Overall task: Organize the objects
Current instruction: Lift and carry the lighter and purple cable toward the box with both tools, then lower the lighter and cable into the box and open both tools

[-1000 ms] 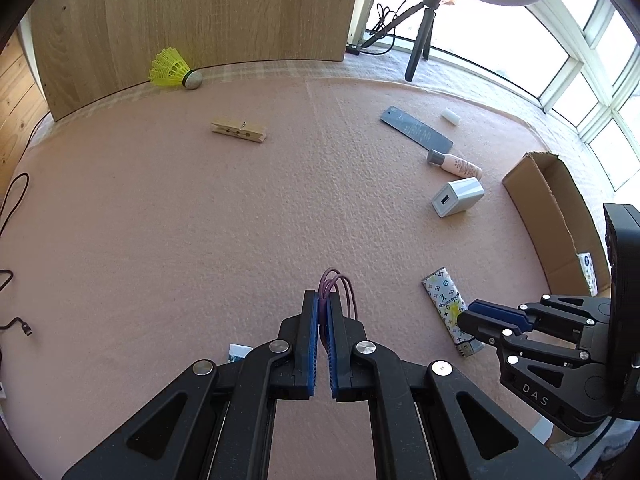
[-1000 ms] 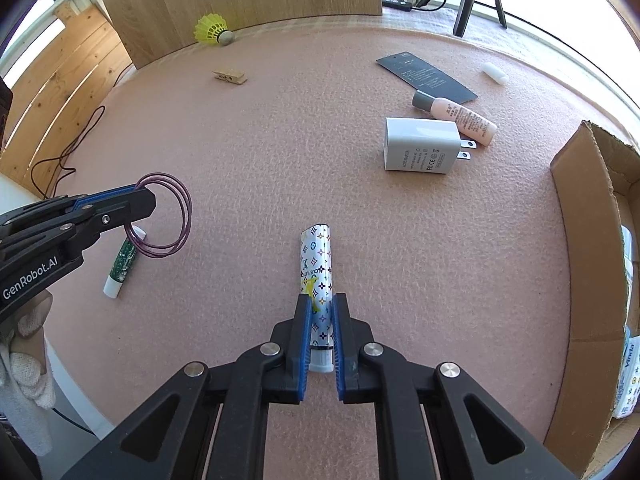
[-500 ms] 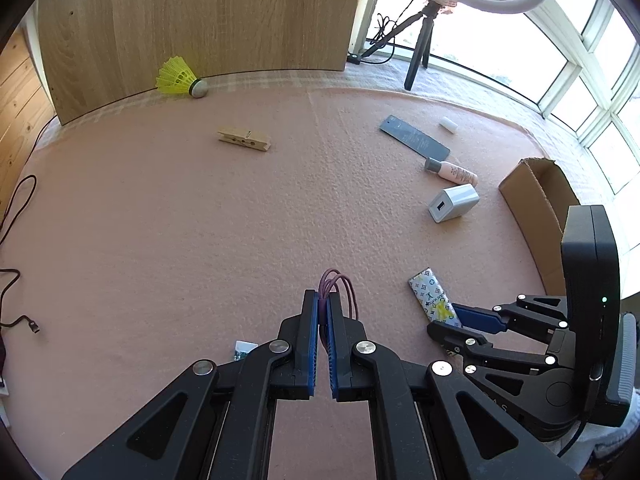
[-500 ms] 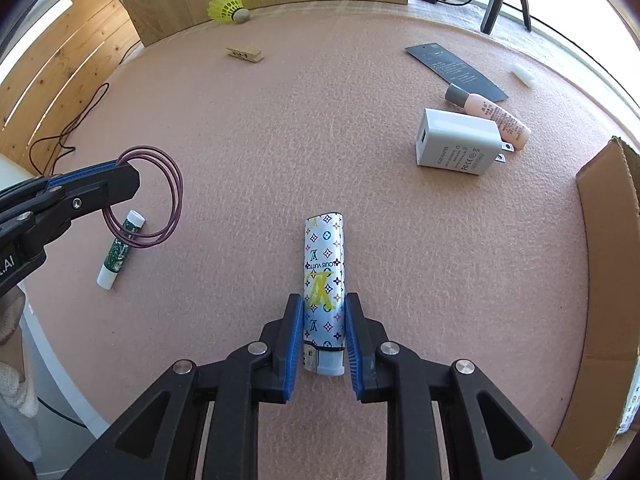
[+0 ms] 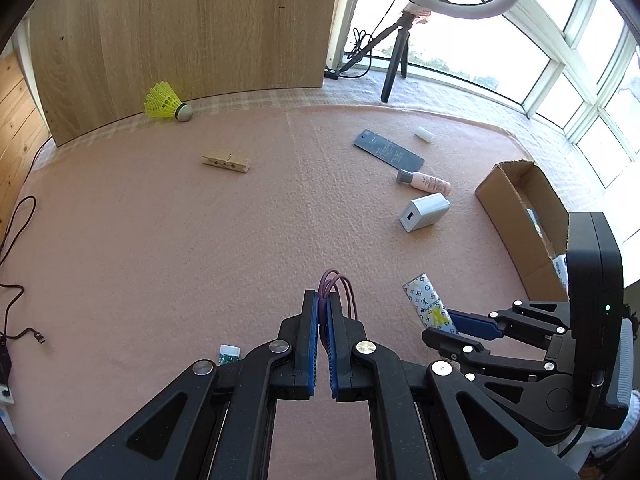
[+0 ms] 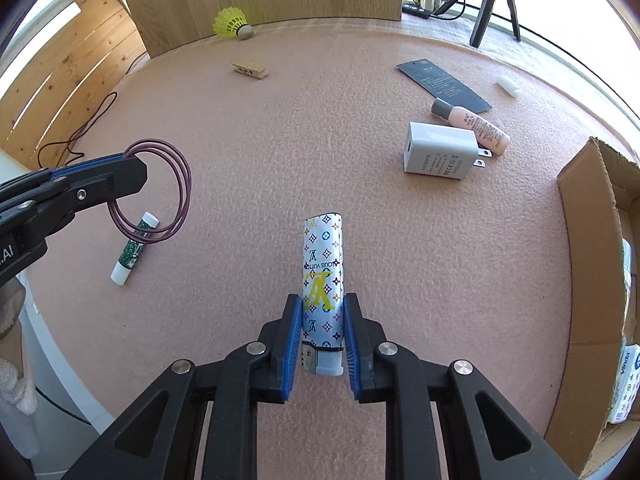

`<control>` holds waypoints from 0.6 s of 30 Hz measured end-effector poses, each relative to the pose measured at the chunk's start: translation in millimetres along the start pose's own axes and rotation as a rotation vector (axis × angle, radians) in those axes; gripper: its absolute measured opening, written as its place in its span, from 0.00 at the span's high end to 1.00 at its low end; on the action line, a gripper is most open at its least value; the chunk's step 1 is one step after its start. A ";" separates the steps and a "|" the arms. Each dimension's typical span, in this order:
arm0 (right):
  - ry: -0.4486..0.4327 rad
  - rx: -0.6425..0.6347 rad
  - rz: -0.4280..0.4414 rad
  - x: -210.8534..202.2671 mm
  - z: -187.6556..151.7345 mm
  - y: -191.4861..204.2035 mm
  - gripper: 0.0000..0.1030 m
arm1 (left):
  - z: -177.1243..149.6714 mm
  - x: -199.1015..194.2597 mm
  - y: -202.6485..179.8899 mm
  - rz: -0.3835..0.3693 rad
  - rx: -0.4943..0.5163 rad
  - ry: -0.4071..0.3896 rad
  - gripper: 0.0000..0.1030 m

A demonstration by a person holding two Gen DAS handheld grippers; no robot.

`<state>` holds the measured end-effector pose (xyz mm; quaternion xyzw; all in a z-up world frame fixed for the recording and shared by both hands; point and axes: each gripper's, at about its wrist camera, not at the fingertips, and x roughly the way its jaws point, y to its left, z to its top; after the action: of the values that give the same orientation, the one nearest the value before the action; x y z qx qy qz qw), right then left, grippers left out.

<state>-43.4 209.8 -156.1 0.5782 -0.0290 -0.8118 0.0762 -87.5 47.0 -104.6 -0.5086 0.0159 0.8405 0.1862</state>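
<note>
My left gripper [image 5: 323, 300] is shut on a purple hair tie [image 5: 338, 286] and holds it above the pink mat; it also shows in the right wrist view [image 6: 160, 192]. My right gripper [image 6: 320, 312] is shut on a white patterned lighter [image 6: 323, 268], flat side between the pads. The lighter also shows in the left wrist view [image 5: 428, 306], held by the right gripper [image 5: 452, 322]. A green lip balm [image 6: 134, 248] lies on the mat under the hair tie.
An open cardboard box [image 6: 592, 280] stands at the right, with packets inside. On the mat lie a white charger [image 6: 440, 152], a pink bottle [image 6: 476, 126], a dark card [image 6: 442, 84], a clothespin [image 6: 249, 70], a yellow shuttlecock [image 6: 232, 24] and a small white cap [image 6: 508, 86].
My right gripper let go of the lighter's narrow side, opened wider and now grips its flat sides. The lighter lifted from the mat. My left gripper kept the hair tie.
</note>
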 end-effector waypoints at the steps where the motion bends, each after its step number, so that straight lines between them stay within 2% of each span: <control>1: -0.012 0.004 0.000 -6.4 -1.1 -2.7 0.82 | 2.2 -1.8 -5.1 -0.006 0.008 -0.004 0.96; 10: -0.125 0.079 -0.028 -68.9 -10.2 -50.4 0.82 | 32.1 -9.2 -69.3 -0.067 0.107 -0.043 0.96; 18: -0.204 0.194 -0.120 -115.4 -23.7 -127.6 0.82 | 64.4 3.9 -154.5 -0.150 0.211 -0.066 0.96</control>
<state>4.4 354.8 -73.4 0.4979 -0.0804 -0.8629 -0.0320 -92.9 205.8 -51.7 -0.4580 0.0599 0.8342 0.3013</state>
